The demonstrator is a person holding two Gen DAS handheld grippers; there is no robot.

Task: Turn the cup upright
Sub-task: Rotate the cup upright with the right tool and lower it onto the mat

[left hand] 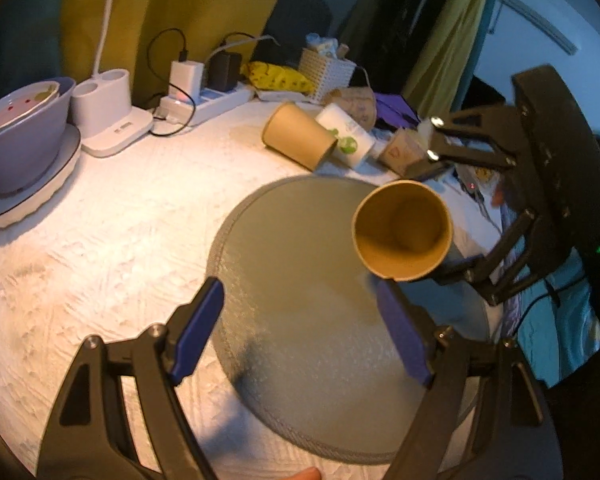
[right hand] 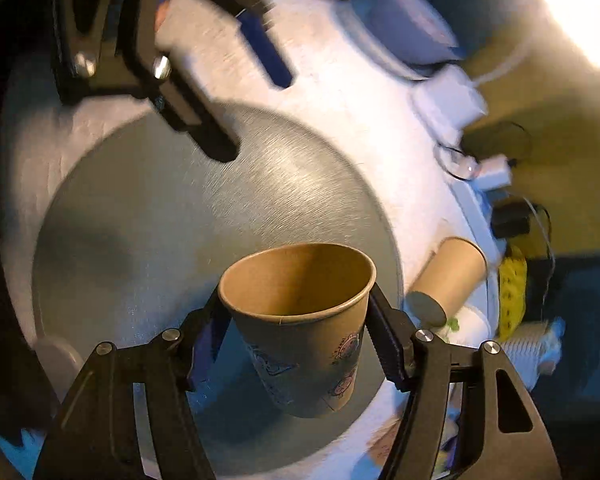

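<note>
Left wrist view: left gripper [left hand: 300, 328] jaws spread wide, empty, above grey round mat [left hand: 300, 280]. Cup [left hand: 403, 230] held off mat at right by right gripper [left hand: 440, 216], mouth tilted toward left camera.

Right wrist view: right gripper [right hand: 296, 320] jaws clamped on cup [right hand: 300, 320] sidewall below rim. Cup clear of mat [right hand: 180, 220]; long axis near vertical, mouth up, base leaning down toward mat. Judgement: right hand alone positioned to lower base onto mat.

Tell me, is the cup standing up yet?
Not quite. The right tool has already picked up the paper cup and holds it in the air, mouth up but tilted. It must still be set upright on the round grey mat. The left tool is open and empty.
</note>
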